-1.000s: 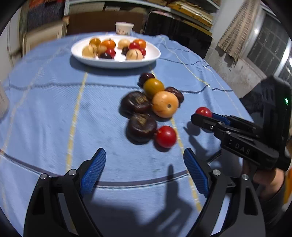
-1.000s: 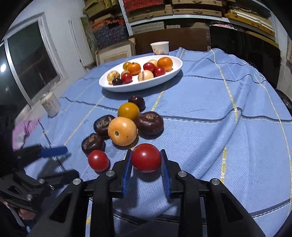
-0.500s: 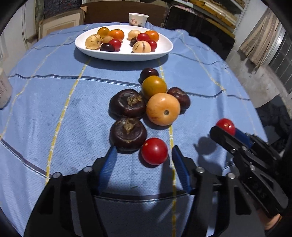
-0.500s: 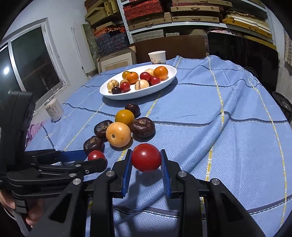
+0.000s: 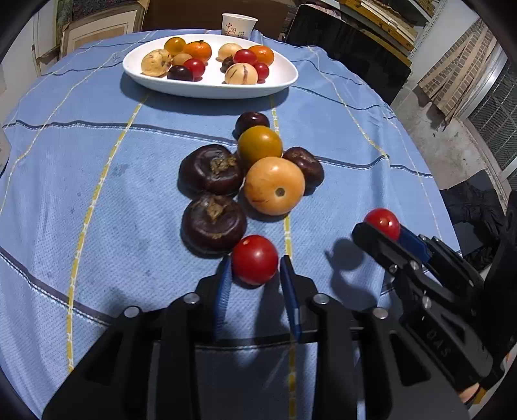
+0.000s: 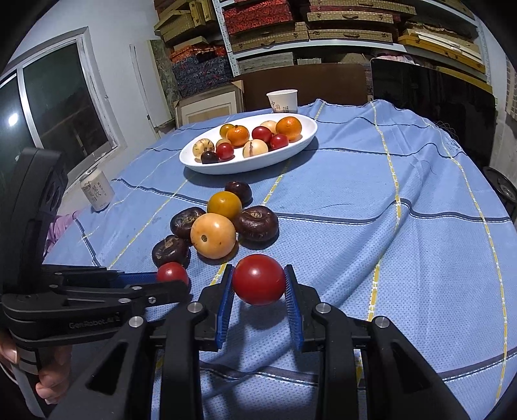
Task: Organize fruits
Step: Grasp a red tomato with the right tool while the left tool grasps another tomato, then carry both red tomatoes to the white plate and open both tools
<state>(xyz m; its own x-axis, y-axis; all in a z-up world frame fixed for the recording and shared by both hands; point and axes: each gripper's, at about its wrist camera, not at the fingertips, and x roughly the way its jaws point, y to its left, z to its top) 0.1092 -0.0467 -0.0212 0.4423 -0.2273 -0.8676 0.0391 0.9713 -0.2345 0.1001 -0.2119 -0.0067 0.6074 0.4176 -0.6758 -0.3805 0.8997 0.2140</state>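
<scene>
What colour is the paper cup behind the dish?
White with small red markings: paper cup, clearest in the left wrist view.

Left claw point(image 5: 255, 274) closing — red tomato point(image 5: 254, 259) between its pads.

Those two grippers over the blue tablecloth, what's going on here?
A person is sorting fruit with a handheld gripper in each hand. The right gripper is shut on a red tomato, lifted clear of the cloth. The left gripper is closing around a second red tomato resting on the tablecloth. Six loose fruits, dark and orange, remain clustered nearby, and the white plate beyond already holds a mix of fruit.
</scene>
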